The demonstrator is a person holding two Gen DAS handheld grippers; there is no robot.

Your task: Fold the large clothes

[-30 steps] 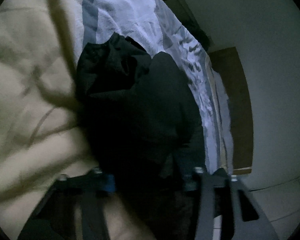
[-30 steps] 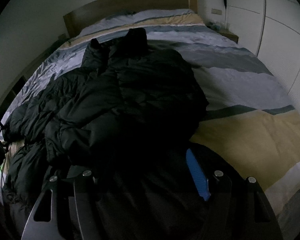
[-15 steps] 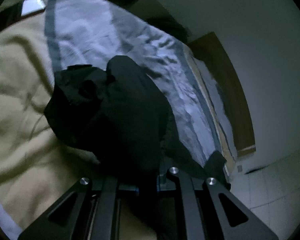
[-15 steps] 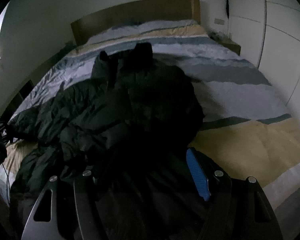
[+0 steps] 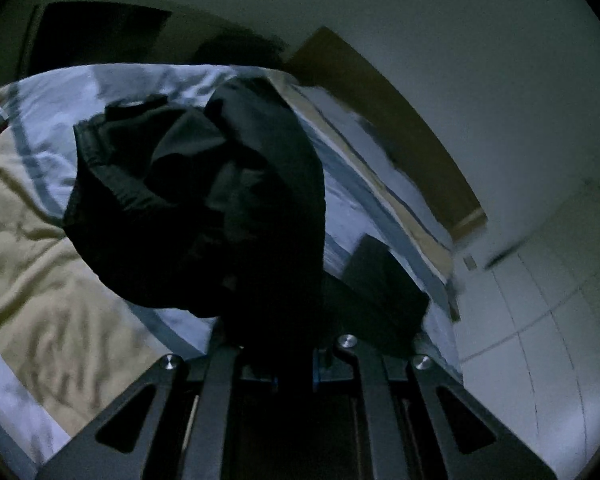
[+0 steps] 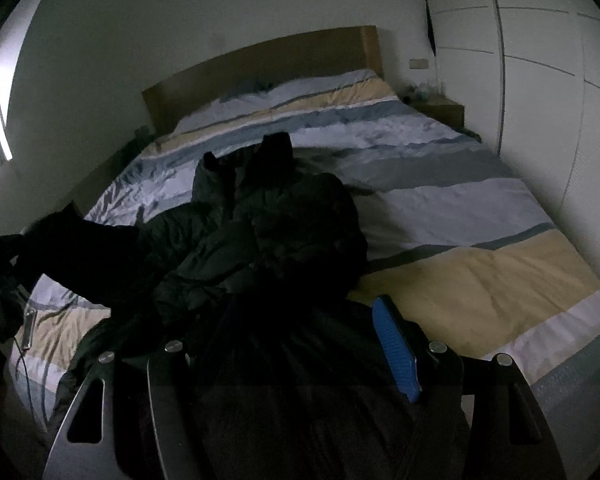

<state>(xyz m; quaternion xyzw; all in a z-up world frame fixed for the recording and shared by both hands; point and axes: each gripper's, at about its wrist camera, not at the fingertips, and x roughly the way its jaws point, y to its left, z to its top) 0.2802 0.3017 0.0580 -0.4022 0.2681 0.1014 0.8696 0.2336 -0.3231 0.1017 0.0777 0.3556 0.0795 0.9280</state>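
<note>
Left gripper point(image 5: 294, 372) is clamped on a bulky black padded jacket point(image 5: 204, 216), lifted above the striped bedcover point(image 5: 28, 248). Right gripper point(image 6: 300, 364) stands wide around the jacket's dark hem; contact cannot be told.

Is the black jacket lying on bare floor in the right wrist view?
No, the black puffer jacket is spread across the striped duvet on the bed, below the wooden headboard.

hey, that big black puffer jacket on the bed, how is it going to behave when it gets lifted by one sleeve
Probably floppy: the black puffer jacket lies in soft heaps on the striped duvet, and the part pinched in the left hand-held gripper droops in folds. Likely light for its bulk, since it looks quilted and puffy. Its shell looks smooth, so it may slip.
</note>
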